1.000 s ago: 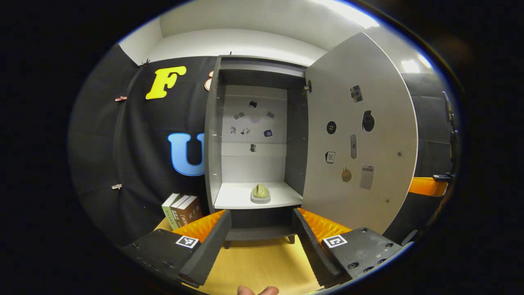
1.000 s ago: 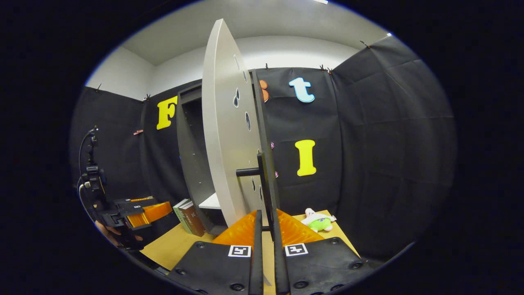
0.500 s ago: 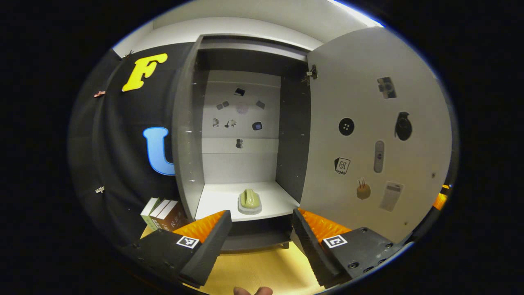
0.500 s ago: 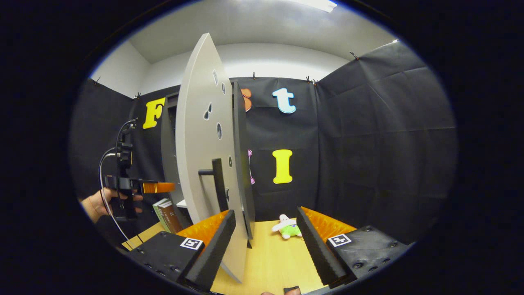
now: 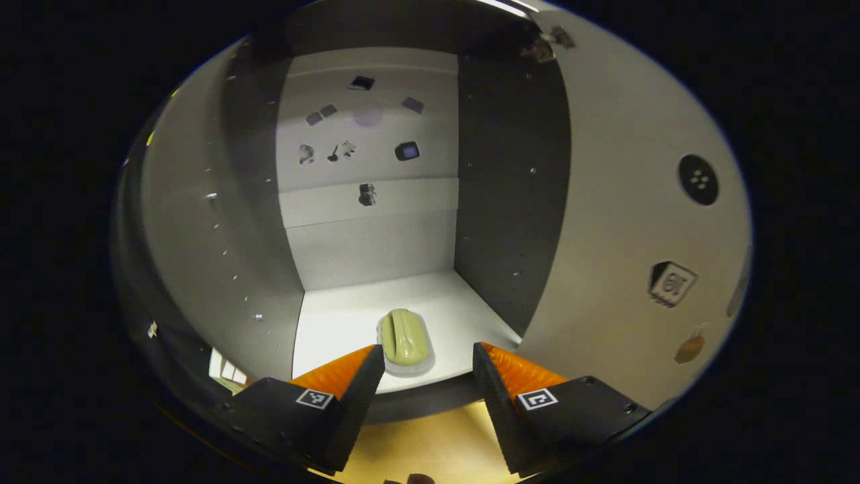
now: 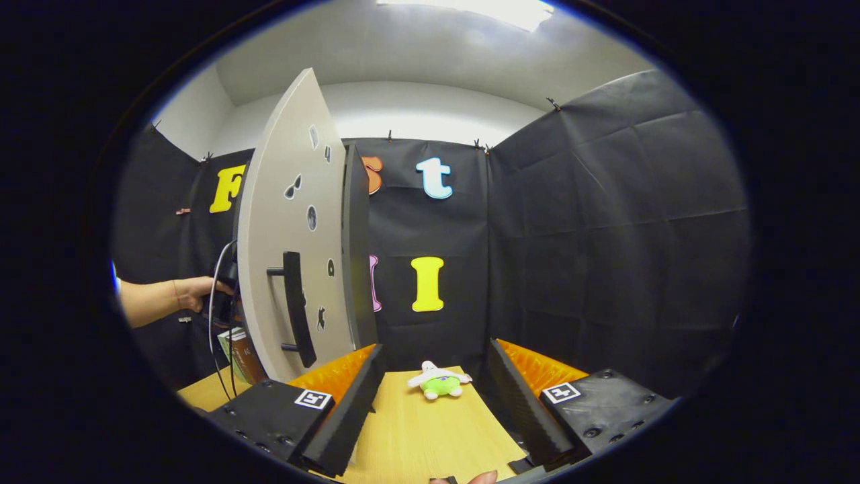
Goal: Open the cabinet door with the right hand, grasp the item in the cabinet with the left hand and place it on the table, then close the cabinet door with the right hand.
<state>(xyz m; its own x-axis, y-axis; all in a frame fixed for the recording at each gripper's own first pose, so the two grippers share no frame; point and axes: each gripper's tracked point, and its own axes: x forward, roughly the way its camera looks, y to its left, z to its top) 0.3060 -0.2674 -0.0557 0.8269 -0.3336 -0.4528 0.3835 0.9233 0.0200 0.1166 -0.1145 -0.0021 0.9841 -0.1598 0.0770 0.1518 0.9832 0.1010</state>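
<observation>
Item (image 5: 405, 337): pale green, oval, ridged, on a grey base.

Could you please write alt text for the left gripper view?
The open left gripper points into an open cabinet at a pale green item lying on its white shelf. The open door, dotted with stickers, stands to the right.

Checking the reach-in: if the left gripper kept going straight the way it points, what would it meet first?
Most likely the green item on the cabinet shelf; it sits just ahead between the open fingers of the left gripper, though depth is hard to judge.
</observation>
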